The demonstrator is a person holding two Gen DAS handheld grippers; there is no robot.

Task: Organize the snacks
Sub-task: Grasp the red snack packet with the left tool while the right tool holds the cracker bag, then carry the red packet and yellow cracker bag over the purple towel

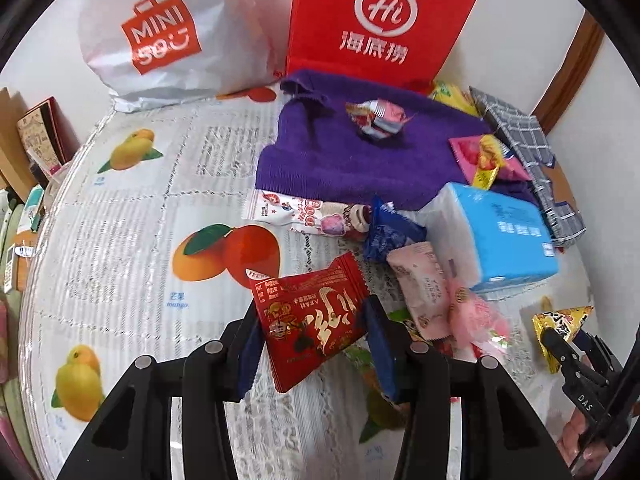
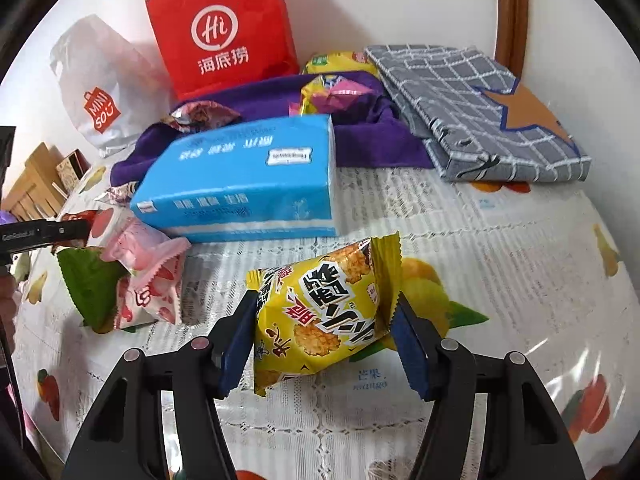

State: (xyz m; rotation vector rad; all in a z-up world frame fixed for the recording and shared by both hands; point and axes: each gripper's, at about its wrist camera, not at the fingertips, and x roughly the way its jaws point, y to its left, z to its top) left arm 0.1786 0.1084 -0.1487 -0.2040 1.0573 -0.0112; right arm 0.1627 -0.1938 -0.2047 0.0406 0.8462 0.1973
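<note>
**2 snacks clamped, purple towel dead ahead**

Your left gripper (image 1: 310, 346) pinches the red packet (image 1: 310, 320) at lower center; your right gripper (image 2: 326, 346) squeezes the yellow packet (image 2: 324, 320) across its long axis. The purple towel (image 1: 320, 160) sits above, nearer your left.

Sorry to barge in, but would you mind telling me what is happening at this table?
A person is sorting snacks with a gripper in each hand. The left gripper is shut on a red packet, and the right gripper is shut on a yellow packet. More snacks lie loose around a blue tissue pack and on a purple towel; a red bag and a white bag stand behind.
</note>
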